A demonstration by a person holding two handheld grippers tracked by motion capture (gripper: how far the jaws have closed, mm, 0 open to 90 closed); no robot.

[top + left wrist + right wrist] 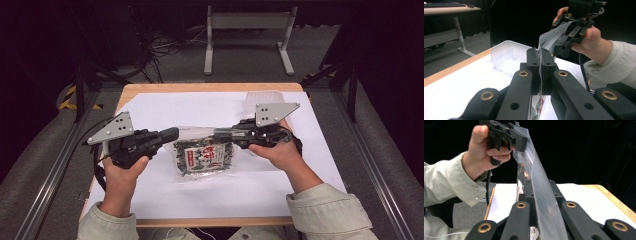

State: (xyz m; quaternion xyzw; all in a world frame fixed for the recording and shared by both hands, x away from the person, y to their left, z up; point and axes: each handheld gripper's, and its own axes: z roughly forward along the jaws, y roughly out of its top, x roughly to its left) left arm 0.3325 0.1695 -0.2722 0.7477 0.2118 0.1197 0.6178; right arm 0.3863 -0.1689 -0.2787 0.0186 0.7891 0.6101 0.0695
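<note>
Clear plastic bag (202,155) w/ dark contents & red-white label hangs between both grippers above the white sheet (165,111). Left gripper (540,61) pinches its top edge tight; right gripper (220,133) clamps the opposite end. Ribbed clear tray (506,56) sits at the table's far corner.

The high view looks forward and down from above the person's side onto the wooden table under white paper (150,200). The left gripper view rides close behind the black left gripper (540,58), facing level across the table toward the right gripper (564,47). The right gripper view sits just behind that gripper's jaws, facing back toward the left gripper (520,143). All three share the clear plastic bag of dark food with a red label (202,156).
</note>
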